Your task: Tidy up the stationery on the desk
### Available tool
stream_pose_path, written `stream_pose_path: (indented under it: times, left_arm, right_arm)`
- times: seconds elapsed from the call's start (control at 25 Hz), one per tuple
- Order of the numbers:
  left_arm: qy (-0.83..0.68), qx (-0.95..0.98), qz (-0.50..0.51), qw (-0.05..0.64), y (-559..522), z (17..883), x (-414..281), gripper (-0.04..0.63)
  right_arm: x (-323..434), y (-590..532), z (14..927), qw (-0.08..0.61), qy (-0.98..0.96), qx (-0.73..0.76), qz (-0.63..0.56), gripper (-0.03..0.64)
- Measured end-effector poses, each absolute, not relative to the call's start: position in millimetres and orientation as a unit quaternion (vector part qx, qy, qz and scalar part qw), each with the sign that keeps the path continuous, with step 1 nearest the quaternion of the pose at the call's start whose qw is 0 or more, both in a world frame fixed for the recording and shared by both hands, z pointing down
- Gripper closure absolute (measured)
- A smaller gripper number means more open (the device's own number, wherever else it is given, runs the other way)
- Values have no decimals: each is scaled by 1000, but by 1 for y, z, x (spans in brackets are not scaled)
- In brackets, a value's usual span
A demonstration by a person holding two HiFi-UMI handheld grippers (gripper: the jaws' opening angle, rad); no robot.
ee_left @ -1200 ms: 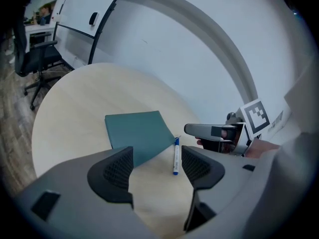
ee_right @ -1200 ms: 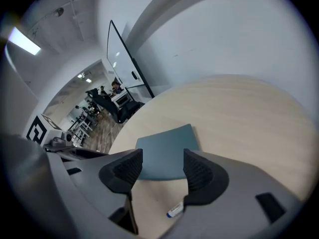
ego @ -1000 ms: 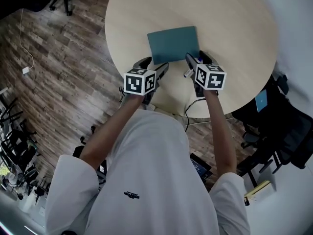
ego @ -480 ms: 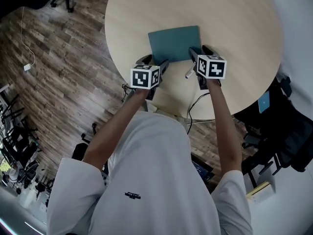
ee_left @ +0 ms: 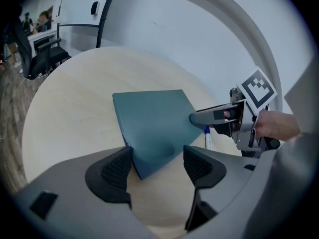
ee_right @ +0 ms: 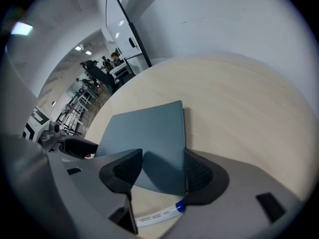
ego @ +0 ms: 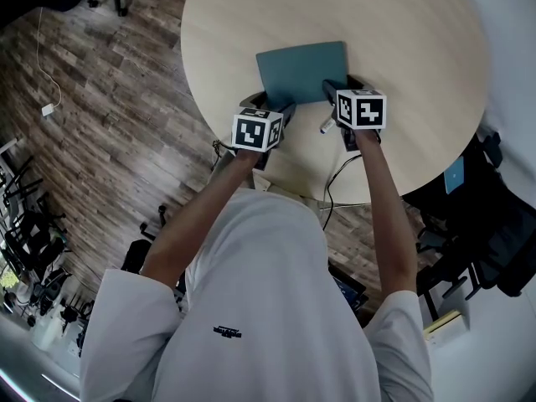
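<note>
On the round pale desk point(ego: 402, 40): left gripper point(ee_left: 157, 166), jaws spread wide and gripping nothing, framing the near-left corner of the teal notebook point(ee_left: 154, 123); right gripper point(ee_right: 162, 166), equally wide and empty, astride the near-right corner, above a white, blue-capped pen point(ee_right: 159, 214) lying just beside that edge. Print on the pen too small to read. Both grippers nearer the notebook than a second ago.

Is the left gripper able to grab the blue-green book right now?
Probably yes. The left gripper is open, the near corner of the teal notebook shows right between its jaws, and nothing blocks it.
</note>
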State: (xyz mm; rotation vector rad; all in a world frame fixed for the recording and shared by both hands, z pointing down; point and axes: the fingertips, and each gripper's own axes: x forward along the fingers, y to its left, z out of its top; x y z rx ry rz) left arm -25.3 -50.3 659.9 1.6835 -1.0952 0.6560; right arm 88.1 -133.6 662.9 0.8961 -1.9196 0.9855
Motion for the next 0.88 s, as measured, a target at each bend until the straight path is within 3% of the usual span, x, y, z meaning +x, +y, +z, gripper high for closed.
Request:
stream_pose_path:
  times: [0.88]
  left_arm:
    - [-362, 726, 291, 508, -12, 655, 45, 284]
  right_arm:
    - [55, -214, 652, 368, -793, 348, 338, 363]
